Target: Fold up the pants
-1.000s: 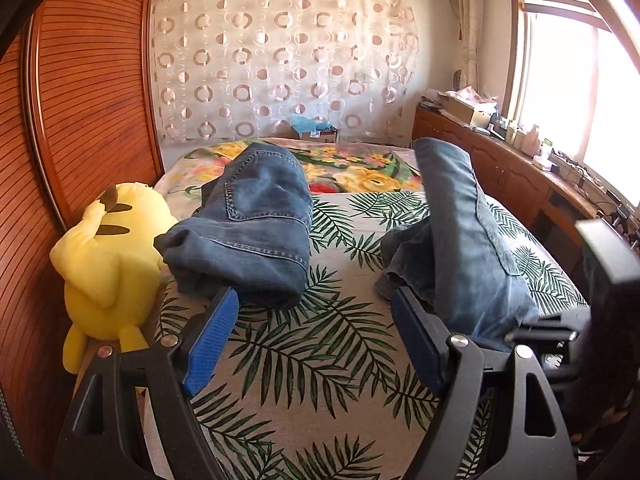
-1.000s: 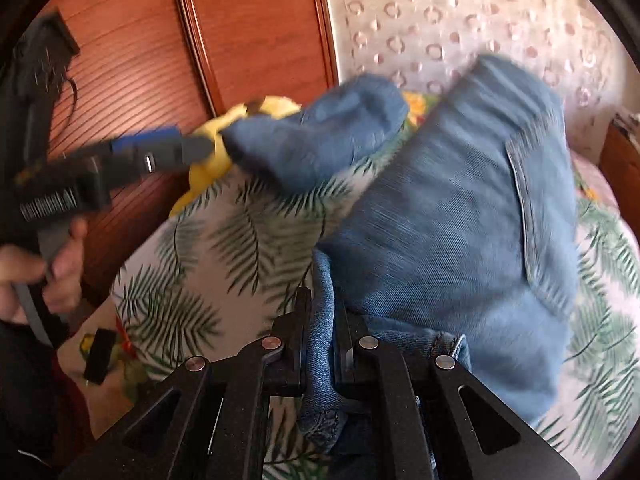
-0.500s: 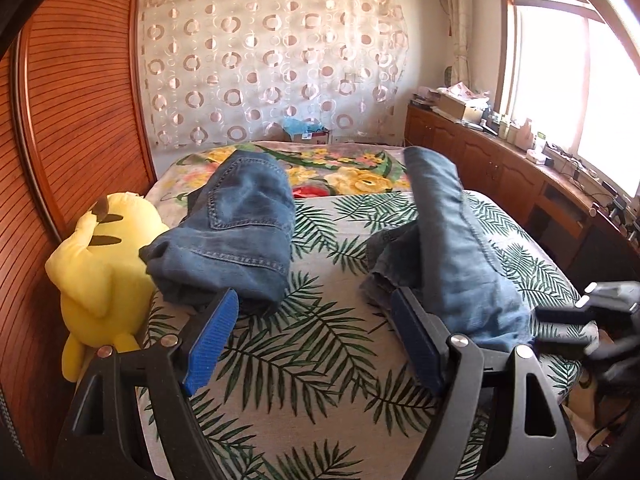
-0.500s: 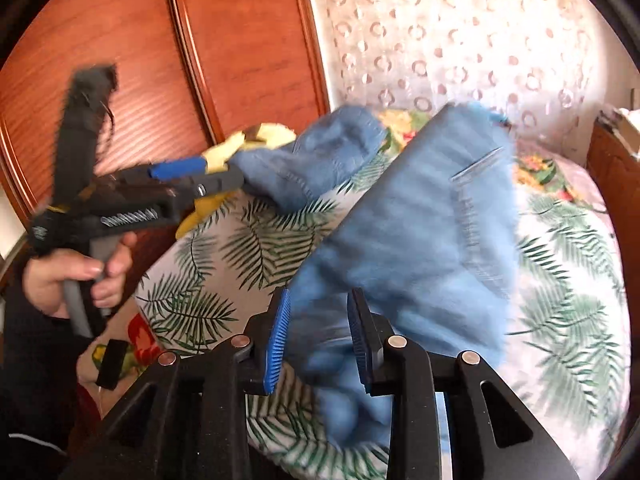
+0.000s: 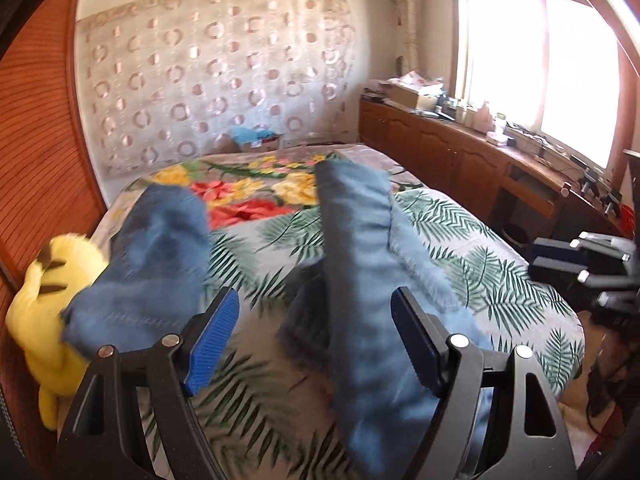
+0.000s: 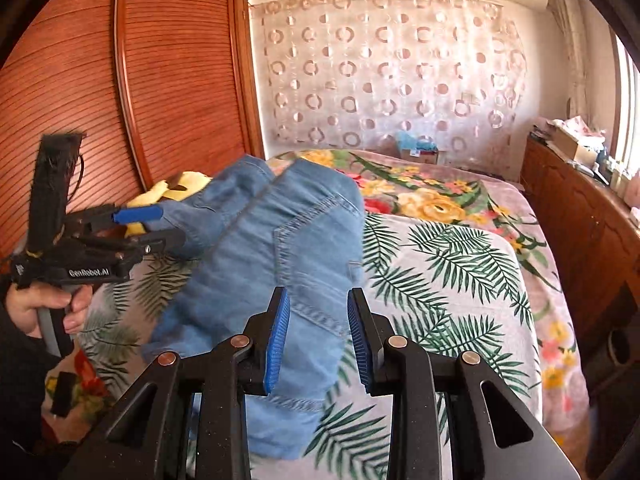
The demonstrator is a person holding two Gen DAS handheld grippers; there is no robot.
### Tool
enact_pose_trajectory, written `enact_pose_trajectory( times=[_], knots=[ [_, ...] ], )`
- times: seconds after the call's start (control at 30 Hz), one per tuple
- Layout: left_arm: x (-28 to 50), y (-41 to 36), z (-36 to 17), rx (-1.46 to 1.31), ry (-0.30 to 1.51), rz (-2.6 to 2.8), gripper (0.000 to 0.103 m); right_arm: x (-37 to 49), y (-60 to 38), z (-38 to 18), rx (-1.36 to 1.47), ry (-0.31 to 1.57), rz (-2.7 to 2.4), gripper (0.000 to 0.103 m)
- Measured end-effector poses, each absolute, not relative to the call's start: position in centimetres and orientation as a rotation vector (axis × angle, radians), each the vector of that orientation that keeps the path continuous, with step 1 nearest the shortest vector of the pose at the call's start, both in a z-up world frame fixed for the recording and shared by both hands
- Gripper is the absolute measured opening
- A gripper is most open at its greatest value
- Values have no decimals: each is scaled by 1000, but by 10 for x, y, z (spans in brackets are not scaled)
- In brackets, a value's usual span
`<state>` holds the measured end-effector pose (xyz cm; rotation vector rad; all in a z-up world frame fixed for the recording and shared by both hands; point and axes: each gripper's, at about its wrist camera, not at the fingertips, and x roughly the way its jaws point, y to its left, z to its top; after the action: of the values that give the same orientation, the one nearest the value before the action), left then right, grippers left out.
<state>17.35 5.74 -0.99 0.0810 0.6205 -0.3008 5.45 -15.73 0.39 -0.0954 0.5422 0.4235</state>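
Blue jeans point(image 5: 360, 264) lie stretched lengthwise on the palm-leaf bedspread point(image 5: 500, 280), with a folded denim bundle point(image 5: 160, 256) to their left. My left gripper point(image 5: 314, 308) hovers open over the near end of the bed, and the long jeans run under its right finger. Nothing is between its pads. In the right wrist view the jeans point(image 6: 296, 248) lie just beyond my right gripper point(image 6: 318, 308). Its blue pads stand apart and press on nothing. The left gripper point(image 6: 160, 226), held by a hand point(image 6: 44, 308), shows at the left beside the denim.
A yellow plush toy point(image 5: 52, 292) sits at the bed's left edge against the wooden sliding doors point(image 6: 160, 80). A floral blanket point(image 5: 248, 188) covers the far bed. A low wooden cabinet point(image 5: 460, 156) with clutter runs along the right under the window.
My right gripper has let go of the jeans' edge, opened and drawn back and up, and the jeans have dropped onto the bed. The left gripper has shifted across, still open.
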Motion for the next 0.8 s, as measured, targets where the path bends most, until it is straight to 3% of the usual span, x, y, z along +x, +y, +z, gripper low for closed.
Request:
enact_pose_trajectory(
  times=[0.13, 0.27, 0.33, 0.37, 0.4, 0.67, 0.8],
  knots=[
    [204, 35, -20, 120, 670, -331, 68, 76, -157, -12, -77, 574, 428, 35],
    [227, 27, -40, 130, 769, -351, 66, 90, -165, -15, -62, 588, 431, 35],
    [226, 26, -49, 139, 799, -374, 34, 94, -165, -18, -66, 591, 426, 35],
    [224, 27, -51, 145, 802, -364, 28, 97, -167, -17, -65, 591, 424, 35],
    [222, 28, -53, 146, 802, -364, 14, 99, -168, -16, -63, 591, 425, 35],
    [216, 57, -80, 186, 852, -237, 3, 139, -135, -10, -81, 557, 491, 35],
    [215, 70, -97, 141, 891, -219, 3, 177, -111, -25, -103, 615, 494, 35]
  ],
)
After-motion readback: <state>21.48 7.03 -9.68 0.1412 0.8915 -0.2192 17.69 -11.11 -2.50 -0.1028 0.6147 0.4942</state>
